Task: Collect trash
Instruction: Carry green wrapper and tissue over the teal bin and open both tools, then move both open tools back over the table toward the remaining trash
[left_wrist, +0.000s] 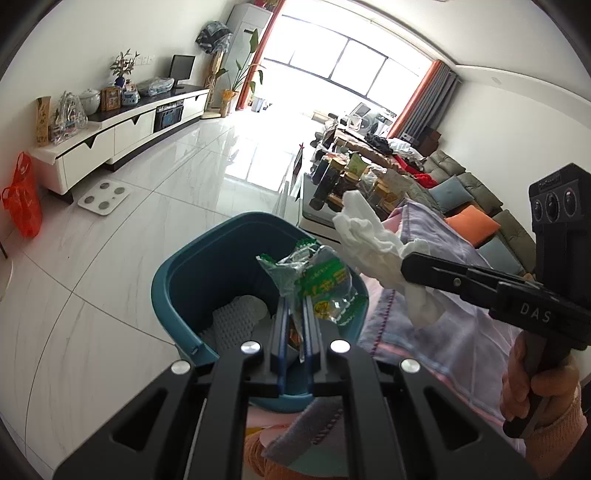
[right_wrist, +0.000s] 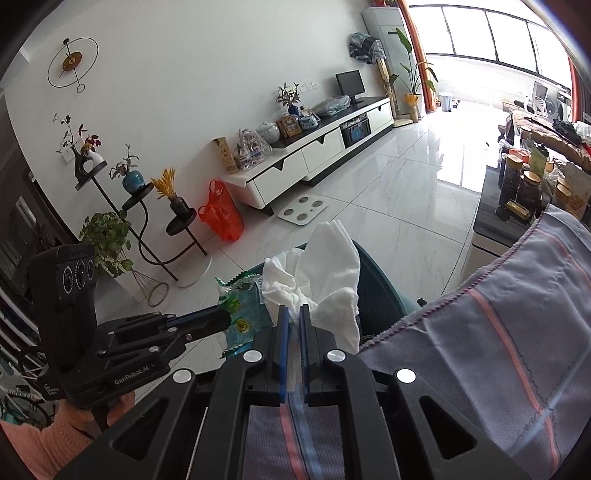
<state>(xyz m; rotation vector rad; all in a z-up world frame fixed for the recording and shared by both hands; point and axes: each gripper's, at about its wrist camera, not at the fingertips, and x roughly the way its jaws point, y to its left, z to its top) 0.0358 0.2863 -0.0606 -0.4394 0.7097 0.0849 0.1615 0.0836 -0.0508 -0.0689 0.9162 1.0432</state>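
My left gripper is shut on a crumpled green and clear snack wrapper and holds it above the open teal bin. Grey padded material lies in the bottom of the bin. My right gripper is shut on a wad of white tissue. In the left wrist view that tissue hangs just right of the bin's rim, at the tip of the right gripper. In the right wrist view the left gripper with the wrapper sits left of the tissue, and the bin shows behind it.
A lilac striped cloth covers the surface beside the bin. A low table with jars and bottles stands beyond it, then a sofa with cushions. White tile floor spreads left, with a scale, an orange bag and a TV cabinet.
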